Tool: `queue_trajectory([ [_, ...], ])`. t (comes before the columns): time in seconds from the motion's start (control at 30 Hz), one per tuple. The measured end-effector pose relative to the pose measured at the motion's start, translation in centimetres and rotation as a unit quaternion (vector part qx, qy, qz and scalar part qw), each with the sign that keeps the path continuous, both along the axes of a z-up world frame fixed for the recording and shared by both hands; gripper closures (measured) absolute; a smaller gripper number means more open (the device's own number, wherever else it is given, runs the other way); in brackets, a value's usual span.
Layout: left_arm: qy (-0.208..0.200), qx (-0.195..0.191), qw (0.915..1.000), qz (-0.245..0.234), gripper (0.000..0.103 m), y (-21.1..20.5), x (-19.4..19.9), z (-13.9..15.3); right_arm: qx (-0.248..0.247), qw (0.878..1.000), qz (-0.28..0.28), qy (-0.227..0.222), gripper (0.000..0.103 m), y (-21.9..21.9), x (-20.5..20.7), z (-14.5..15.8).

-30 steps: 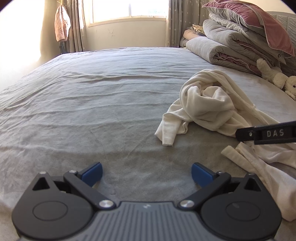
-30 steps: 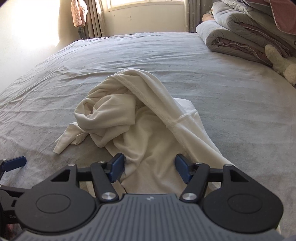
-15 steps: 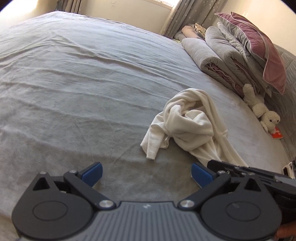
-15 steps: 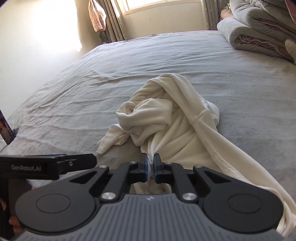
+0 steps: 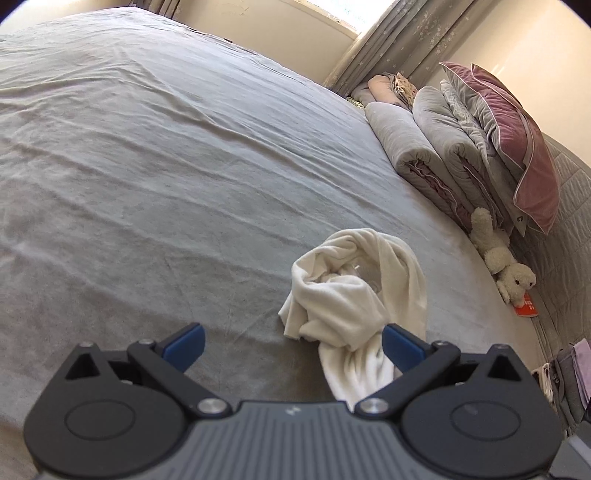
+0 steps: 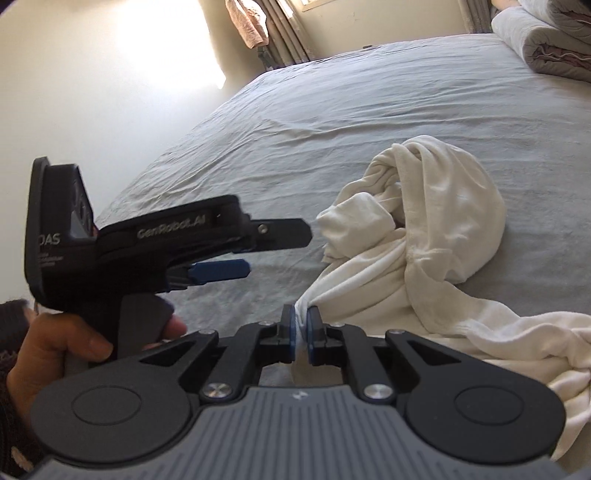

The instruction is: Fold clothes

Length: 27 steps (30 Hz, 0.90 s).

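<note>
A crumpled cream-white garment (image 5: pixel 354 295) lies on the grey bed; it also shows in the right wrist view (image 6: pixel 424 236). My right gripper (image 6: pixel 301 325) is shut on a pulled-up fold of the garment at its near edge. My left gripper (image 5: pixel 291 345) is open and empty, raised above the bed, with a strand of the garment running down between its blue fingers, closer to the right one. In the right wrist view the left gripper (image 6: pixel 258 251) is seen from the side, held in a hand just left of the garment.
The grey bedsheet (image 5: pixel 166 166) spreads wide to the left and far side. Folded quilts (image 5: pixel 436 155) and a pink pillow (image 5: pixel 517 147) are stacked at the right, with a plush toy (image 5: pixel 502 258) below them. A wall and curtains (image 6: pixel 280 33) stand beyond the bed.
My right gripper closed on a fold of the garment and pulled it up and toward me. My left gripper rose and swung right, now over the garment's near strand.
</note>
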<state>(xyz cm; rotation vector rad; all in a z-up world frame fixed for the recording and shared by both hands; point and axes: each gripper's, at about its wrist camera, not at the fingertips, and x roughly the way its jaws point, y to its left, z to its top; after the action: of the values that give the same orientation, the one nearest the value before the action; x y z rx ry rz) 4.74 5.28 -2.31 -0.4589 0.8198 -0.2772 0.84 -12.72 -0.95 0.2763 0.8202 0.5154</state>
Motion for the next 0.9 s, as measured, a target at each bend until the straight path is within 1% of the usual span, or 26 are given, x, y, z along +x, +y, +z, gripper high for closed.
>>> queue_trajectory([
  [0.1, -0.001, -0.006, 1.0, 0.002, 0.002, 0.5, 0.0, 0.1, 0.003, 1.0, 0.019, 0.005, 0.093, 1.0, -0.3, 0.0],
  [0.27, -0.002, -0.01, 0.9999, 0.004, 0.003, 1.0, 0.0, 0.3, 0.02, 0.999, 0.046, 0.018, 0.093, 2.2, -0.6, 0.0],
  [0.3, 0.0, -0.009, 0.9999, 0.004, 0.003, 1.1, 0.1, 0.2, 0.018, 0.998, 0.05, 0.019, 0.093, 2.5, -0.6, -0.1],
  [0.4, 0.004, -0.007, 1.0, 0.0, 0.005, 1.1, 0.1, 0.0, -0.011, 0.998, 0.058, 0.018, 0.092, 3.3, -0.5, -0.7],
  [0.43, 0.004, -0.007, 1.0, -0.002, 0.006, 1.1, 0.1, -0.1, -0.018, 0.998, 0.06, 0.02, 0.088, 3.4, -0.5, -0.8],
  [0.57, 0.002, -0.02, 0.9998, -0.005, 0.008, 0.8, 0.5, -0.4, -0.017, 0.998, 0.066, 0.018, 0.087, 2.9, -0.6, -0.5],
  [0.6, 0.0, -0.025, 0.9997, -0.006, 0.009, 0.6, 0.6, -0.5, -0.012, 0.998, 0.065, 0.014, 0.083, 2.6, -0.5, -0.4],
  [0.63, 0.0, -0.03, 0.9995, -0.007, 0.011, 0.4, 0.8, -0.8, -0.007, 0.998, 0.062, 0.01, 0.075, 2.2, -0.4, -0.2],
  [0.67, 0.0, -0.034, 0.9994, -0.005, 0.012, 0.1, 1.0, -1.0, -0.003, 0.998, 0.055, 0.005, 0.071, 1.8, -0.4, 0.0],
  [0.7, 0.0, -0.038, 0.9993, -0.003, 0.016, -0.1, 1.2, -1.3, -0.003, 0.999, 0.048, -0.001, 0.065, 1.4, -0.4, 0.2],
  [0.73, 0.001, -0.042, 0.9991, -0.001, 0.022, -0.3, 1.4, -1.6, -0.005, 0.999, 0.04, -0.007, 0.064, 1.0, -0.4, 0.4],
  [0.87, 0.001, -0.058, 0.9982, 0.012, 0.035, -1.1, 2.2, -2.7, -0.013, 1.0, 0.0, -0.023, 0.064, -0.9, -0.1, 0.8],
  [0.9, -0.001, -0.062, 0.9979, 0.016, 0.042, -1.2, 2.4, -2.9, -0.013, 1.0, -0.01, -0.024, 0.064, -1.4, 0.0, 0.8],
])
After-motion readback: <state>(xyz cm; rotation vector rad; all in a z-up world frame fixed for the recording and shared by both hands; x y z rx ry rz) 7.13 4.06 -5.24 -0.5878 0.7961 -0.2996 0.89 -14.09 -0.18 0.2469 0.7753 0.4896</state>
